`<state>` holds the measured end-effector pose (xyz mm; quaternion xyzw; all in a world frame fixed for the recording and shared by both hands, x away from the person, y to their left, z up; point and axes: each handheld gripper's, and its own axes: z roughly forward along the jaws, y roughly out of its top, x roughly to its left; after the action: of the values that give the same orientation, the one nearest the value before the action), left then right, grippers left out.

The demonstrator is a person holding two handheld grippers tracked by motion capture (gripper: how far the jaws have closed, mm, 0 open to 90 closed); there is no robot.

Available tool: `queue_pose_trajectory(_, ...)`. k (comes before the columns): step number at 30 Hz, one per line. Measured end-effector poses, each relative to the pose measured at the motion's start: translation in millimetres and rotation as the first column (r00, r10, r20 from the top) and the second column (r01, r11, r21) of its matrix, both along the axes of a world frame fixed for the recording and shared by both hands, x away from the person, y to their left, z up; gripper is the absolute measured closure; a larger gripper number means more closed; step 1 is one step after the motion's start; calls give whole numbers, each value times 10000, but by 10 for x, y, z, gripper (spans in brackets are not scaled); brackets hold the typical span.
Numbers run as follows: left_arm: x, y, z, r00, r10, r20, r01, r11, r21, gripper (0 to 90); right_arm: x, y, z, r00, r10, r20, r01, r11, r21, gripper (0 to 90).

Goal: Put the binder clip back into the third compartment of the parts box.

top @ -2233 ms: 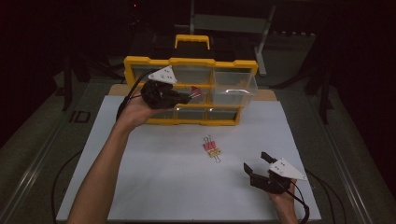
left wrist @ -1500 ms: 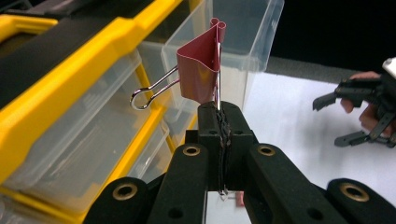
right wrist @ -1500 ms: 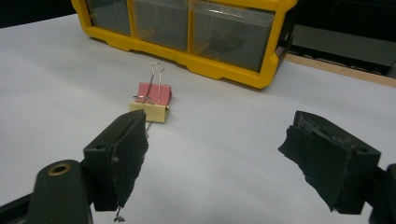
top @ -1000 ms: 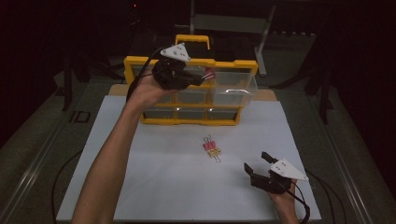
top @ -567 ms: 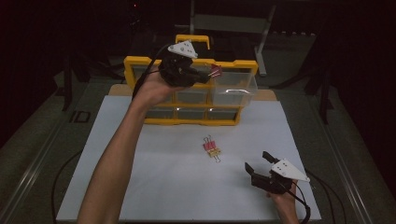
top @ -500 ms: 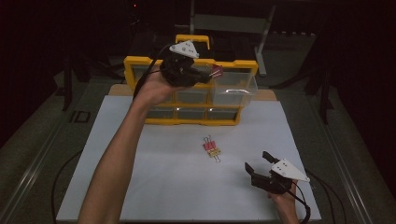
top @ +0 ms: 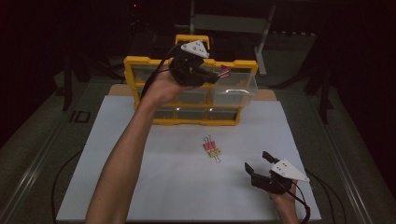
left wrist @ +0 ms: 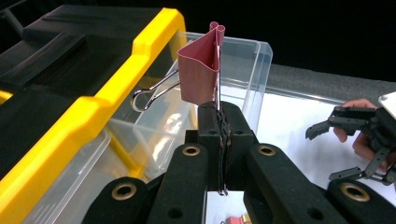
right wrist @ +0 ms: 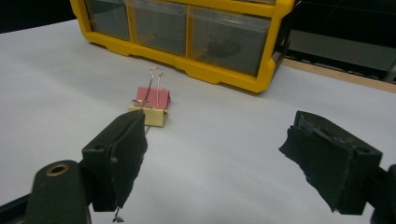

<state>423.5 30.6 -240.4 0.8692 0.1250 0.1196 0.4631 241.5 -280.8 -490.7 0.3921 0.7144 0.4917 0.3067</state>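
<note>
My left gripper is clamped tight on one wire handle of a pink binder clip, which stands upright above the jaws with its other handle looping off to the side. The clip hangs just over the pulled-out clear drawer at the top of the yellow organizer, so I judge the step in hand is dropping it in there. To do that well, I should bring the clip's body fully past the drawer's front wall and over its open middle, tip it downward a little so it falls clean, and only then let go; releasing while it sits over the rim could bounce it out onto the bench.

My right gripper rests low near the front of the white bench with its jaws spread wide and nothing between them. Beyond it, near the middle of the bench, lie two more clips side by side, one pink and one yellow, touching each other. Farther still stands the organizer, its lower drawers shut. Nothing blocks the drop except the yellow frame edge beside the drawer; the cable trailing from my left gripper hangs clear of it.
</note>
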Motion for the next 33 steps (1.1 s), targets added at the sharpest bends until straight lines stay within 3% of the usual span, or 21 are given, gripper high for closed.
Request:
queue_pose_trajectory(2, 9, -22, 0, 9999, -71, -112, 70, 10000, -49, 891, 0, 1, 0, 10000, 0, -1, 0, 10000, 0, 185)
queue_pose_trajectory(3, 20, -21, -5, 9995, -133, -303, 123, 9995, -306, 879, 1, 1, -1, 10000, 1, 1, -1, 10000, -4, 185)
queue_pose_trajectory(5, 49, -4, -11, 9972, -74, -741, 23, 9976, -692, 567, -2, 1, 1, 10000, 7, -10, -7, 10000, 0, 185)
queue_pose_trajectory(7, 48, 7, -16, 9969, 382, -688, -419, 9977, -534, 319, -3, -2, 2, 10000, 7, 5, -7, 10000, 2, 185)
queue_pose_trajectory(10, 26, 47, -29, 9968, 554, -580, -579, 9974, -420, 198, 2, -6, -2, 10000, -14, -7, 14, 10000, 3, 185)
queue_pose_trajectory(21, -41, 171, -120, 9958, 753, -530, -763, 9970, -153, 158, 2, 6, -4, 10000, -8, 1, 8, 10000, -18, 185)
queue_pose_trajectory(33, -95, 207, -352, 9946, 818, -637, -820, 9966, 1, 158, 1, 9, -5, 10000, -11, 7, 11, 10000, -30, 185)
